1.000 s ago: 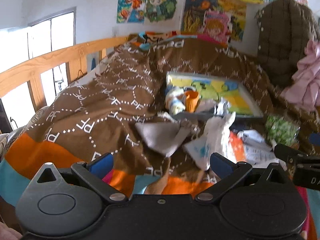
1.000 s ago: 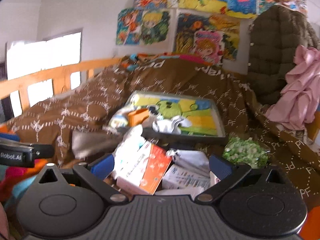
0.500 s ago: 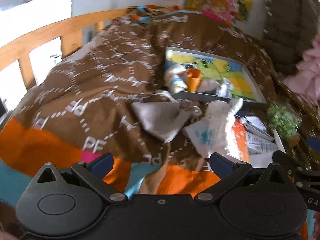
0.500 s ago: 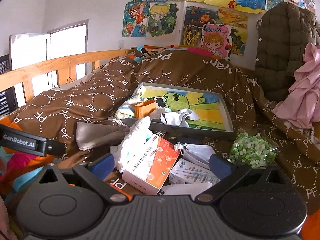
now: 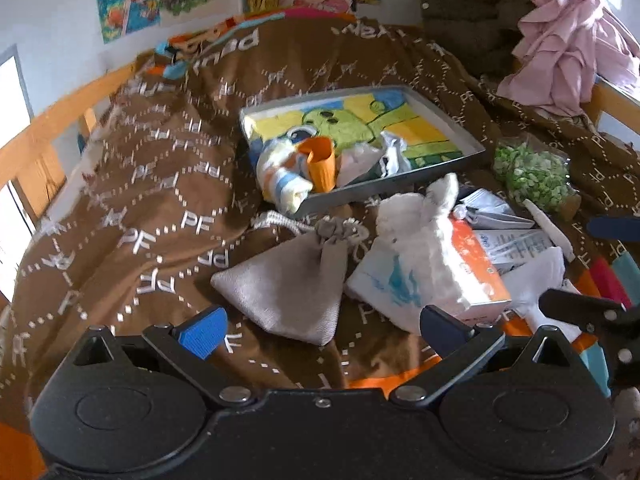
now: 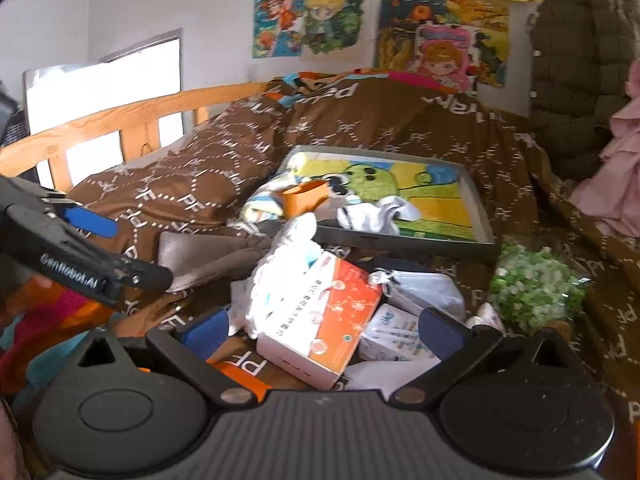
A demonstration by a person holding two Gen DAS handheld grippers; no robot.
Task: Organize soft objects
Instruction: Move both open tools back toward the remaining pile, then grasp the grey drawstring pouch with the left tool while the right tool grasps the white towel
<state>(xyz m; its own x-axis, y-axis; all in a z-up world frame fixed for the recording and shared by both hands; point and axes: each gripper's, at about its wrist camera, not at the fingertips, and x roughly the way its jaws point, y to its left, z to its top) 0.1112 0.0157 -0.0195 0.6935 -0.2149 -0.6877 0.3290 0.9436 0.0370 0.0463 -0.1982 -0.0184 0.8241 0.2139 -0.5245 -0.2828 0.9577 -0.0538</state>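
Note:
A grey drawstring pouch (image 5: pixel 292 280) lies on the brown blanket just ahead of my open left gripper (image 5: pixel 320 328), whose fingers hold nothing. To its right a white fluffy cloth (image 5: pixel 416 248) drapes over an orange and white box (image 5: pixel 476 268). A grey tray (image 5: pixel 460 158) with a cartoon picture holds a rolled striped sock (image 5: pixel 280 176), an orange cup (image 5: pixel 320 160) and white socks (image 5: pixel 384 152). My right gripper (image 6: pixel 320 330) hovers open and empty over the orange and white box (image 6: pixel 324 320); the white cloth (image 6: pixel 280 272) and pouch (image 6: pixel 200 252) lie beyond it.
A bag of green pieces (image 5: pixel 532 172) sits right of the tray. Paper packets (image 6: pixel 416 292) and a small box (image 6: pixel 392 332) lie near the orange box. A wooden bed rail (image 6: pixel 120 124) runs along the left. A pink garment (image 5: pixel 568 40) and a brown quilted jacket (image 6: pixel 580 52) hang at right.
My left gripper has tilted down and moved in toward the grey pouch, which now looks larger. The right gripper view shifted slightly; the left gripper now reaches further into its left side.

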